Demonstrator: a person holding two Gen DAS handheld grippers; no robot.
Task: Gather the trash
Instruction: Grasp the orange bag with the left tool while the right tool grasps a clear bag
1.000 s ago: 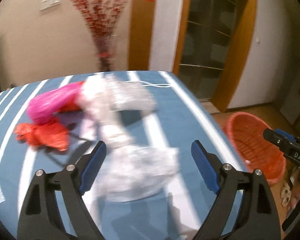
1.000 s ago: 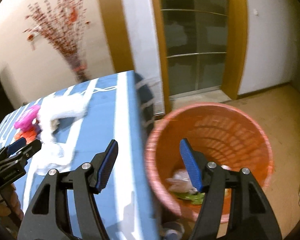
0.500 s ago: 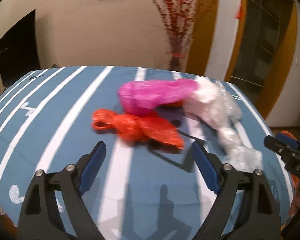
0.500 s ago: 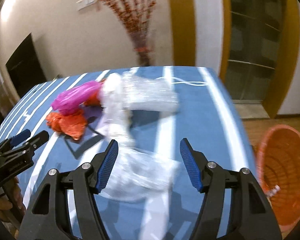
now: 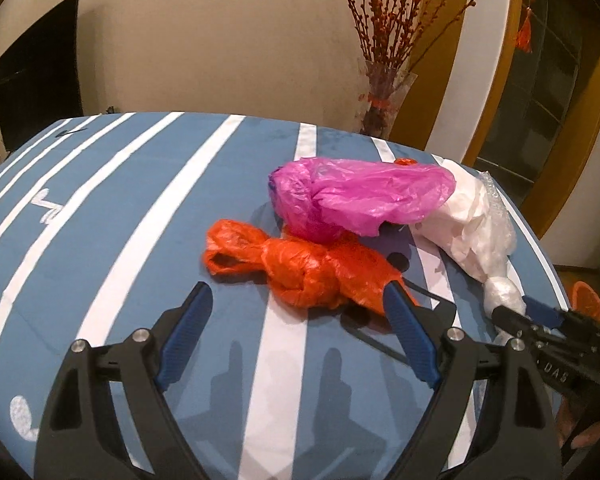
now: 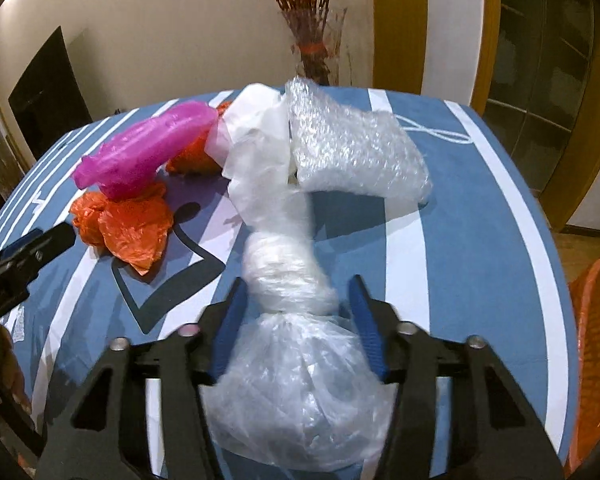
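The right gripper [image 6: 296,312] has just been closing its fingers around a knotted clear plastic bag [image 6: 296,380] that fills the lower middle of the right wrist view. The blue pads [image 6: 226,328] sit against the bag's pinched neck on both sides, though whether they press it firmly cannot be told through the blur. Above the neck the bag runs into a twisted bundle joined to crumpled white plastic [image 6: 256,152], and a sheet of bubble wrap [image 6: 356,152] lies at the upper middle of the frame.

The left gripper [image 5: 296,320] hangs low in its own view with the fingers spread wide and nothing between them. Just beyond their tips lies a knotted orange plastic bag [image 5: 300,268], with its far end touching the right finger's tip in the picture. A magenta plastic bag [image 5: 356,196] rests behind it and partly over it, at the centre of the frame.

All this trash lies on a bench covered by a blue cloth with white stripes [image 5: 140,208]. An orange trash basket [image 6: 596,344] stands on the floor at the right edge of the right wrist view, beside the bench. A glass vase of red branches [image 5: 384,96] stands against the wall at the upper right of the left wrist view.
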